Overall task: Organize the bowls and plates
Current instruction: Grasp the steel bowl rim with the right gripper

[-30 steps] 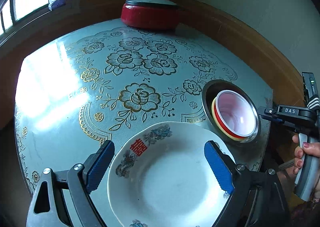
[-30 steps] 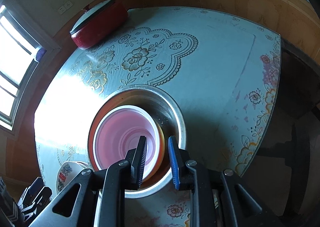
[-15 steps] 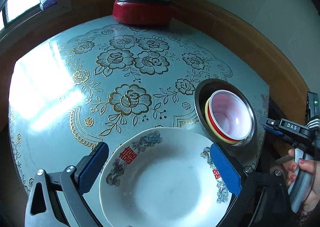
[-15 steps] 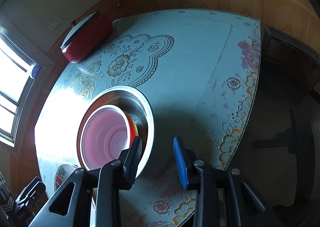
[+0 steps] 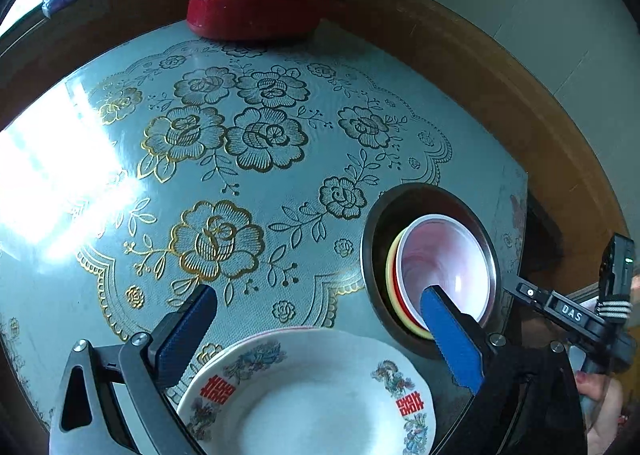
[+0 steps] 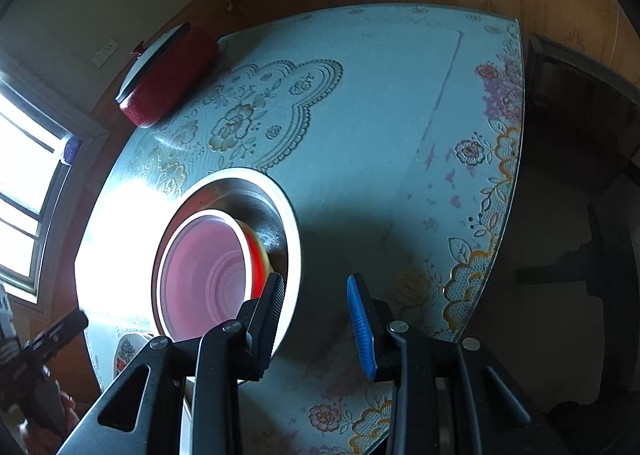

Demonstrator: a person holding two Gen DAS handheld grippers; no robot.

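A white plate (image 5: 312, 403) with red characters and dragon prints lies on the table at the near edge. My left gripper (image 5: 316, 295) hangs above its far rim, open wide, touching nothing. Right of the plate stands a steel basin (image 5: 376, 223) holding nested bowls, a pink one (image 5: 444, 255) on top of red and yellow ones. In the right wrist view my right gripper (image 6: 314, 281) is open and empty. Its left finger is over the steel basin's rim (image 6: 288, 215), beside the pink bowl (image 6: 204, 279), and its blue pad is over bare tablecloth.
A red pot with a grey lid (image 5: 256, 7) stands at the table's far edge near the wooden wall panel. The flowered tablecloth (image 5: 248, 143) is bare between the pot and the dishes. A dark chair (image 6: 580, 95) stands past the table's right edge.
My left gripper widened and drew away from the plate, which now sits lower in its view. My right gripper opened off the bowls' rim and shifted right, past the basin's edge.
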